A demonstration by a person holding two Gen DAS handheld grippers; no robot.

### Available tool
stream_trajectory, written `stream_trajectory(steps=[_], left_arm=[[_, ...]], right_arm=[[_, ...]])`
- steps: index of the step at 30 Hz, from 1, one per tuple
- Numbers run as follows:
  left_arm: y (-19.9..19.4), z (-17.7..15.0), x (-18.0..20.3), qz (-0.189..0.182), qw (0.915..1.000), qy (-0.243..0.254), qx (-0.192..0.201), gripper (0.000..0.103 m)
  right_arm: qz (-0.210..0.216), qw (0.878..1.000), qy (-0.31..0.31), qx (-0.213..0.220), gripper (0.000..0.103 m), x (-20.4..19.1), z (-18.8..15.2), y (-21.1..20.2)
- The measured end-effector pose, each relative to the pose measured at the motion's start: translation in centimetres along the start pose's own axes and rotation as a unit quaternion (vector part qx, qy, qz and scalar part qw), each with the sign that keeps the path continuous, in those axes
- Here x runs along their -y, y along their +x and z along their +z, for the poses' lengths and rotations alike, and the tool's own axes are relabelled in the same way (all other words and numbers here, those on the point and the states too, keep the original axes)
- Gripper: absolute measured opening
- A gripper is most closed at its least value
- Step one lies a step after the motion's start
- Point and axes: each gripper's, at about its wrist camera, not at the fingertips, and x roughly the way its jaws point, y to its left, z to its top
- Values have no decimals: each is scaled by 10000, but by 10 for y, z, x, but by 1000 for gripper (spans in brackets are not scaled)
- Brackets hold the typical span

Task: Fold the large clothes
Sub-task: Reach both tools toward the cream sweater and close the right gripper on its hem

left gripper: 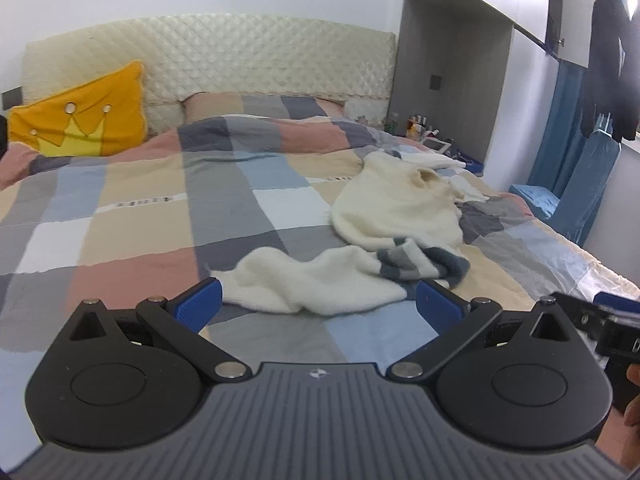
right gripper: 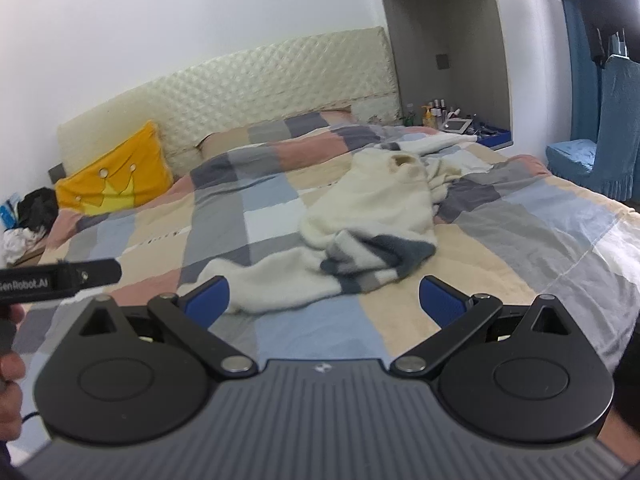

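The bed (left gripper: 132, 208) ran out of frame on the left, its checked quilt bare there. The rumpled cream sweater (left gripper: 392, 216) lay right of centre, sleeves tangled. Left gripper (left gripper: 318, 304) and right gripper (right gripper: 326, 300) hovered before it, fingers wide apart, holding nothing.

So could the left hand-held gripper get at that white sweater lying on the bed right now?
Probably yes. The left hand-held gripper is open, and the sweater lies crumpled on the quilt just ahead of its fingertips, with nothing between them.

Cream sweater (left gripper: 396, 208) with grey-blue stripes; checked pastel quilt (left gripper: 132, 216).
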Motion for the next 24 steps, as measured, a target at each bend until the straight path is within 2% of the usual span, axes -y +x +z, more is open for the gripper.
stream_trajectory(steps=[8,10,11,16,24], left_arm=[[86,3,-12,-247,9993,-100,-255,103],[106,1,-17,-220,9993,-75,-307,103],[117,0,-21,-217,9992,-38,-336,103],[176,-3,-48,-195,9984,5,-532,103],[250,10,-75,-419,9980,-25,-471,103]], right_arm=[[-56,9993,341,-162,103,34,10,71],[-33,9989,427,-204,101,42,11,90],[-41,9987,459,-222,96,46,12,100],[-207,9986,416,-249,95,63,19,155],[-409,9973,564,-252,88,91,47,252]])
